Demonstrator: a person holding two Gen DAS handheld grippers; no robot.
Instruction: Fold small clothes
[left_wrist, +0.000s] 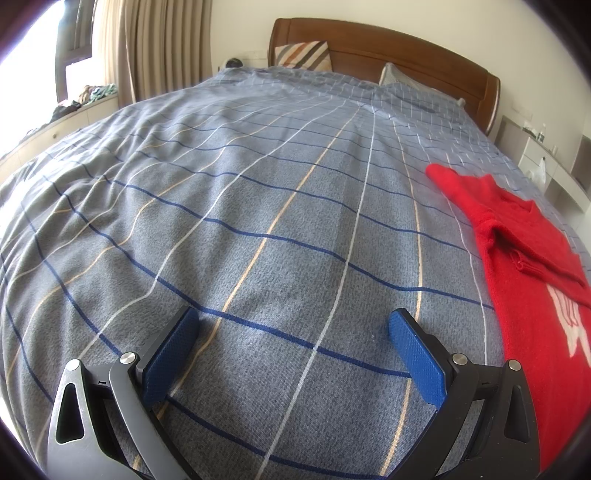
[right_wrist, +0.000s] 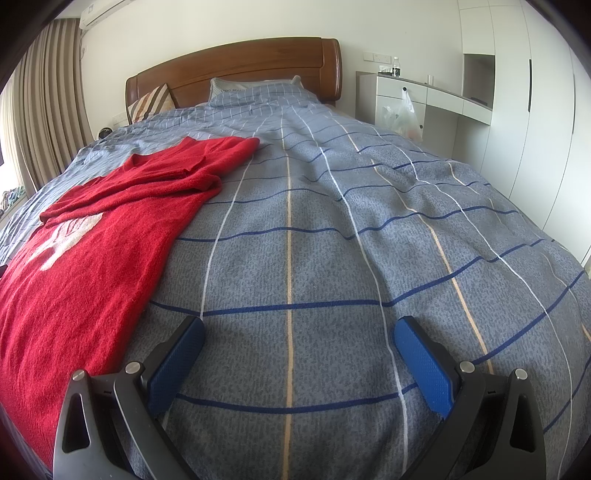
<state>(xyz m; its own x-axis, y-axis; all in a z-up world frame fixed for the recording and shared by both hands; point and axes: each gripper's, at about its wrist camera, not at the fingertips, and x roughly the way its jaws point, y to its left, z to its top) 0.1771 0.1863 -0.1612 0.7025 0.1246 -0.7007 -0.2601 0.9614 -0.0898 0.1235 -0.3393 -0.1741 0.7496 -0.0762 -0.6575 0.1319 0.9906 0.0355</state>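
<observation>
The red sweater (right_wrist: 99, 236) lies flat on the bed (right_wrist: 332, 258), between both grippers; its white print is not readable. The left gripper (left_wrist: 293, 345) and the right gripper (right_wrist: 299, 350) are wide open and hold nothing.

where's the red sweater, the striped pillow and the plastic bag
red sweater (right_wrist: 110, 251), right wrist view, mid body
striped pillow (right_wrist: 151, 103), right wrist view, its face
plastic bag (right_wrist: 404, 118), right wrist view, its middle
</observation>
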